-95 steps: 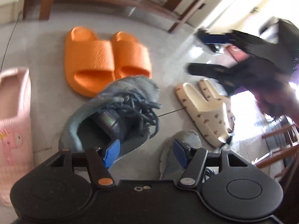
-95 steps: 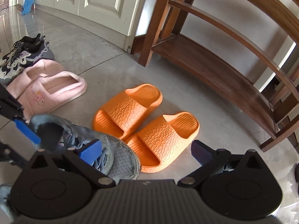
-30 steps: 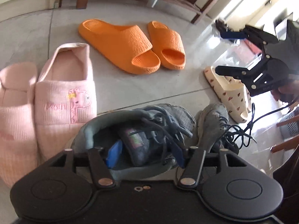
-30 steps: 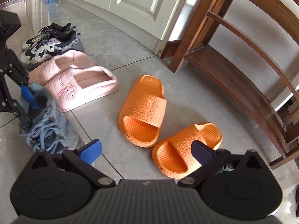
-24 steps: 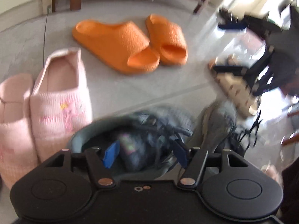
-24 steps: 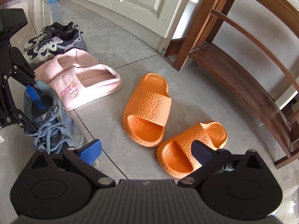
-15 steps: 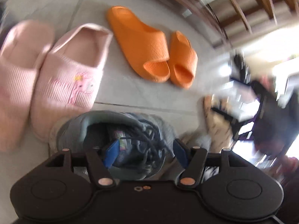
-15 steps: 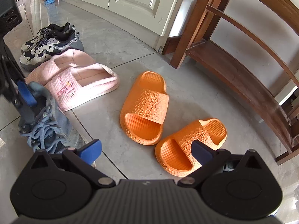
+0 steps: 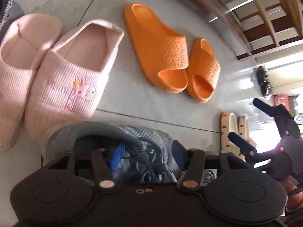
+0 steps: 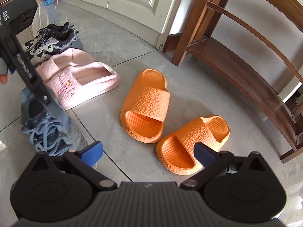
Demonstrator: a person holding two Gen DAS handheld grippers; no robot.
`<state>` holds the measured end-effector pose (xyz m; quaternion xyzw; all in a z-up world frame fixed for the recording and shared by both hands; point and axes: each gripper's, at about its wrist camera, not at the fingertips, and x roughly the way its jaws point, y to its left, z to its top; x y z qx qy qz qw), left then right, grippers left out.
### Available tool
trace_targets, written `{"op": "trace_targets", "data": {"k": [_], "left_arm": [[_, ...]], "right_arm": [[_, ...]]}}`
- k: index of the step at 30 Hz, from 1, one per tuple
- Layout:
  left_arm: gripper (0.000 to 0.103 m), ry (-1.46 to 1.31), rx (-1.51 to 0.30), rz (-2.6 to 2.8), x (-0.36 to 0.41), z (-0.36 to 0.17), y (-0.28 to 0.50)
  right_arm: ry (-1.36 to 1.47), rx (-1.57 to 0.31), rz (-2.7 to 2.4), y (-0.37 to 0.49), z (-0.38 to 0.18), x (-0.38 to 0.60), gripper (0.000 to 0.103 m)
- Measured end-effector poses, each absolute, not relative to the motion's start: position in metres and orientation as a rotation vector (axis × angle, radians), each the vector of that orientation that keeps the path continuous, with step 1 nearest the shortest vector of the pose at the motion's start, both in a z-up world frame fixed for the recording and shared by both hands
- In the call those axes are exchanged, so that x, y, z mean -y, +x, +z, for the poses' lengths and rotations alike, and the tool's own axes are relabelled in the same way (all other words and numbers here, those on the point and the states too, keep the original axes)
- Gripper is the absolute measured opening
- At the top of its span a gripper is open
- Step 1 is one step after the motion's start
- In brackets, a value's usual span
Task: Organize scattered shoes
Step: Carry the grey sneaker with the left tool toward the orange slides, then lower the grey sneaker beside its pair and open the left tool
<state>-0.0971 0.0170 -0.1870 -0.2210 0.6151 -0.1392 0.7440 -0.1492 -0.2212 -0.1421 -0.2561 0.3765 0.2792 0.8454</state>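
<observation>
My left gripper [image 9: 146, 156] is closing on a grey-blue laced sneaker [image 9: 106, 134]. One blue pad sits inside the shoe's opening and the other presses on its outer side. The sneaker [image 10: 47, 132] sits low, right beside the pink slippers [image 9: 72, 79]. In the right wrist view one of the left gripper's fingers [image 10: 51, 109] reaches down into it. My right gripper [image 10: 147, 151] hangs open over the floor, just in front of the nearer orange slide [image 10: 193, 143], with nothing between its fingers. It also shows as the right gripper [image 9: 251, 123] at the right edge of the left wrist view.
The orange slides [image 9: 161, 47] lie as a pair mid-floor. The cream patterned slides [image 9: 233, 124] lie to the right. Dark sneakers [image 10: 53, 39] stand beyond the pink slippers [image 10: 81, 83]. A wooden shoe rack [image 10: 236, 66] lines the right wall, and white doors stand behind.
The left gripper has rolled with the sneaker in it, brought it beside the pink slippers, and its jaws have narrowed. The right gripper has hardly moved.
</observation>
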Motion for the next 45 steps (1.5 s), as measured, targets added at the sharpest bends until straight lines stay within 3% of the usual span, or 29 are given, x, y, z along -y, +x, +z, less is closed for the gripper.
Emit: {"op": "trace_targets", "data": {"k": [4, 12, 23, 33, 36, 39, 40, 41, 44, 45], "left_arm": [[0.022, -0.380, -1.308, -0.316, -0.002, -0.191, -0.097], [0.013, 0.067, -1.148, -0.682, 0.065, -0.168, -0.125], [0.008, 0.252, -1.198, -1.055, 0.167, -0.180, -0.081], [0.013, 0.405, -1.190, -1.406, 0.262, -0.185, -0.088], [0.009, 0.465, -1.168, -1.375, 0.279, -0.190, -0.089], [0.011, 0.406, -1.177, -1.360, 0.284, -0.194, -0.084], [0.016, 0.386, -1.184, -1.358, 0.283, -0.194, -0.083], [0.030, 0.385, -1.195, -1.367, 0.281, -0.194, -0.085], [0.048, 0.477, -1.135, -1.386, 0.267, -0.177, -0.100], [0.049, 0.504, -1.118, -1.383, 0.262, -0.173, -0.104]], "right_arm": [[-0.554, -0.807, 0.613, -0.153, -0.148, 0.219, 0.103], [-0.499, -0.807, 0.588, -0.155, -0.145, 0.239, 0.103], [-0.403, -0.861, 0.475, -0.159, -0.153, 0.282, 0.103], [-0.308, -0.873, 0.248, -0.171, -0.144, 0.359, 0.103], [-0.269, -0.878, 0.205, -0.175, -0.144, 0.376, 0.103], [-0.244, -0.880, 0.165, -0.176, -0.145, 0.386, 0.103], [-0.225, -0.884, 0.160, -0.175, -0.145, 0.390, 0.103], [-0.220, -0.881, 0.156, -0.174, -0.144, 0.391, 0.103], [-0.206, -0.867, 0.149, -0.172, -0.143, 0.391, 0.103], [-0.203, -0.860, 0.149, -0.171, -0.142, 0.390, 0.103]]}}
